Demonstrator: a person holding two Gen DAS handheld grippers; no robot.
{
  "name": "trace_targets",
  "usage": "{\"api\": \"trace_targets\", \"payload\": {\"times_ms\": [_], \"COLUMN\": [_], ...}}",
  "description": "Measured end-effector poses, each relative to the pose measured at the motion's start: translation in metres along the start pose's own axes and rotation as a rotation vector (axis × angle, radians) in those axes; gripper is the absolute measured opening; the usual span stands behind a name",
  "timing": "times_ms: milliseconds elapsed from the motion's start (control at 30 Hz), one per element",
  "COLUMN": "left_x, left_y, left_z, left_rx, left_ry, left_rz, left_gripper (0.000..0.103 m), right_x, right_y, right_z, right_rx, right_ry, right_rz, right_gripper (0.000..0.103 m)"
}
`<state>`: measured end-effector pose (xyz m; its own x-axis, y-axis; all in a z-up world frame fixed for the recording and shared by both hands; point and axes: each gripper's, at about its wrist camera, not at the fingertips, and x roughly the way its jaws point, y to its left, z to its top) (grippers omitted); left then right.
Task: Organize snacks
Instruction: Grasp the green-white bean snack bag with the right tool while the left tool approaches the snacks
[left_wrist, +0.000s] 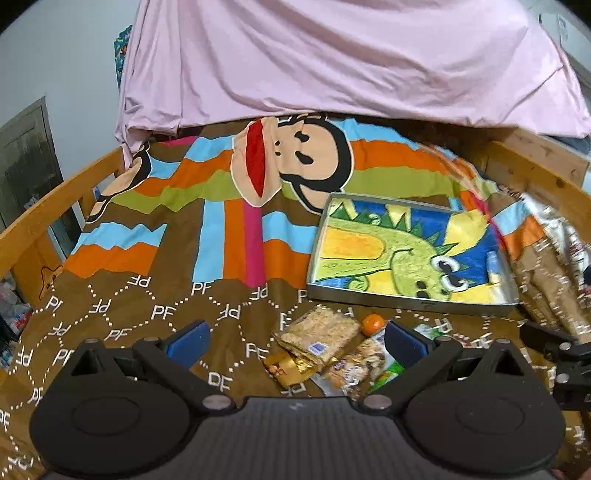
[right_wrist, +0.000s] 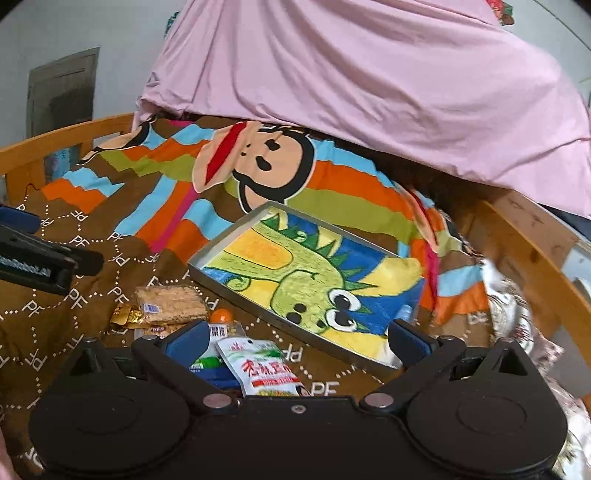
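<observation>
Both grippers' fingers (left_wrist: 188, 341) (right_wrist: 410, 339) wide apart, empty, above snack pile (left_wrist: 325, 350).

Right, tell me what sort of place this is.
Most likely a bedroom, with the work done on a bed: a cartoon monkey bedspread covers the surface, a wooden bed rail runs along its edge, and pink bedding is heaped at the far end.

bedspread (left_wrist: 177, 295): brown, white "PF" lettering, coloured stripes, cartoon monkey face (left_wrist: 295, 162) | pink sheet (left_wrist: 332, 55): draped over the bed's far end, hanging onto the bedspread | wooden bed rail (left_wrist: 55, 199): along both sides | grey door (right_wrist: 62, 92): in the pale wall behind
</observation>
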<state>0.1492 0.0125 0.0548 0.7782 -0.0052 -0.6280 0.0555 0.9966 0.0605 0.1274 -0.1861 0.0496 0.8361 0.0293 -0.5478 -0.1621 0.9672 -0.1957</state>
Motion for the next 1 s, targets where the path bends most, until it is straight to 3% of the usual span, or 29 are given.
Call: {"api": "trace_targets", "payload": {"times_ms": [200, 400, 567, 800, 1000], "left_x": [0.033, 0.061, 0.081, 0.114, 0.114], "left_y": [-0.002, -0.004, 0.003, 0.028, 0.027], "left_z": [-0.003, -0.009, -0.016, -0.020, -0.020], "left_rx": [0.024, 0.039, 0.019, -0.096, -0.099], "left_ry": [0.033, 0.080, 0.137, 0.257, 0.224], "left_rz": [0.011, 0.004, -0.025, -0.141, -0.258], "left_gripper": [0.103, 0.103, 0.103, 0.103, 0.103], "right_x": [0.031, 0.056, 0.076, 0.097, 0.110], "right_y": [-0.004, -0.014, -0.012, -0.021, -0.016], "right_z": [-0.010, -0.017, -0.029, -0.038, -0.041], "right_rx": [0.008, 0.084, 0.072, 0.208, 0.081], "right_ry": [-0.031, 0.033, 0.095, 0.202, 0.228], "right_rz": [0.041, 0.079, 0.076, 0.213, 0.222], "right_gripper": [0.102, 0.102, 0.102, 0.102, 0.102]}}
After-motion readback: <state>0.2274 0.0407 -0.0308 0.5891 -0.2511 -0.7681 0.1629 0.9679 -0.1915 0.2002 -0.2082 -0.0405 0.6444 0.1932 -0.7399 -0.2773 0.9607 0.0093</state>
